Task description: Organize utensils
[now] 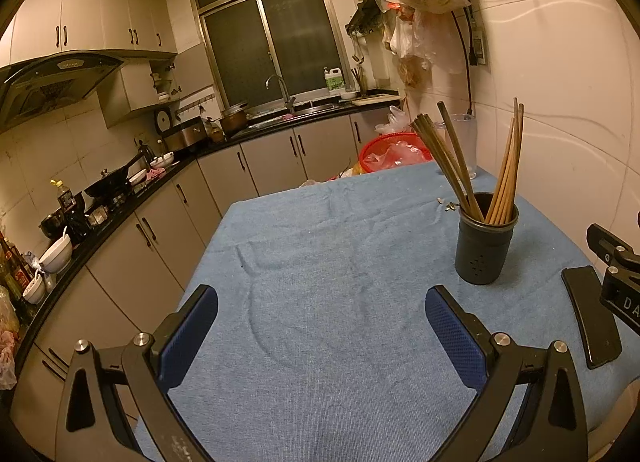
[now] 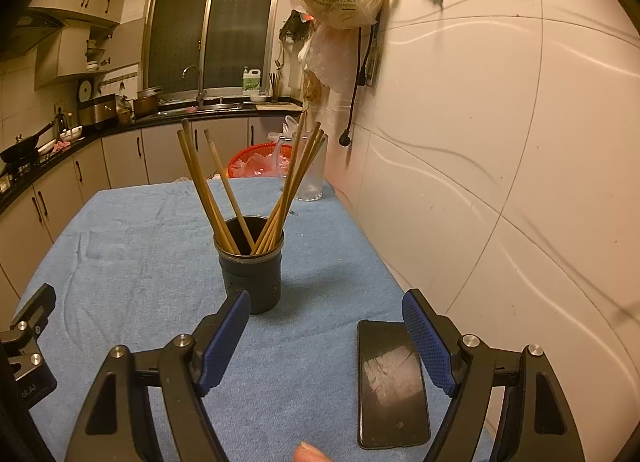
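A dark round holder (image 1: 485, 246) stands upright on the blue tablecloth (image 1: 320, 254), right of centre. Several wooden chopsticks (image 1: 508, 166) lean in it, some left, some right. In the right wrist view the holder (image 2: 251, 270) stands just ahead of the left finger, with the chopsticks (image 2: 224, 198) fanned out. My left gripper (image 1: 322, 302) is open and empty above bare cloth, left of the holder. My right gripper (image 2: 326, 310) is open and empty, just short of the holder.
A black phone (image 2: 392, 382) lies on the cloth near the right finger, also seen in the left wrist view (image 1: 592, 314). A clear cup (image 2: 312, 174) stands at the table's far right by the wall. A red basket (image 1: 392, 150) sits beyond the far edge. Kitchen counters run left.
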`<action>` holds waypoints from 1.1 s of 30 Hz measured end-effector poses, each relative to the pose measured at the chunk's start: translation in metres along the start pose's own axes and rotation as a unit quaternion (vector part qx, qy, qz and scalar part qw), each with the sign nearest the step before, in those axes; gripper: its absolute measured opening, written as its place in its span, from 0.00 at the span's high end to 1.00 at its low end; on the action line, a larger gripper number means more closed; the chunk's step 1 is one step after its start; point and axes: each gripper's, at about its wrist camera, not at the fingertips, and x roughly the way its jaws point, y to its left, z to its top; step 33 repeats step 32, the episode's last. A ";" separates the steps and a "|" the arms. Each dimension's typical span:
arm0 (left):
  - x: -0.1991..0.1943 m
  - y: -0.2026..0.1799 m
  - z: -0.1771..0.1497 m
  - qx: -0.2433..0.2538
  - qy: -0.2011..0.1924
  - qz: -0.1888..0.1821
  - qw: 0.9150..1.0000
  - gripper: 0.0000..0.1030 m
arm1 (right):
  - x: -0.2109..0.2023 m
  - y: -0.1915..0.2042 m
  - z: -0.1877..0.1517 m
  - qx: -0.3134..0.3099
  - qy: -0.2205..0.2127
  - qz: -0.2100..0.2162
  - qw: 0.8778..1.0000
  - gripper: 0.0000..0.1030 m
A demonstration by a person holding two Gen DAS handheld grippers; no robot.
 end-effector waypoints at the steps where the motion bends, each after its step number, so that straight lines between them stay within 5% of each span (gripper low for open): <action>1: 0.000 0.000 0.000 0.001 0.000 0.000 1.000 0.00 | 0.000 0.000 0.000 0.000 0.000 0.000 1.000 0.22; 33: -0.015 0.012 -0.001 -0.011 -0.011 0.019 1.000 0.00 | -0.015 -0.002 -0.005 0.007 -0.002 0.010 1.000 0.22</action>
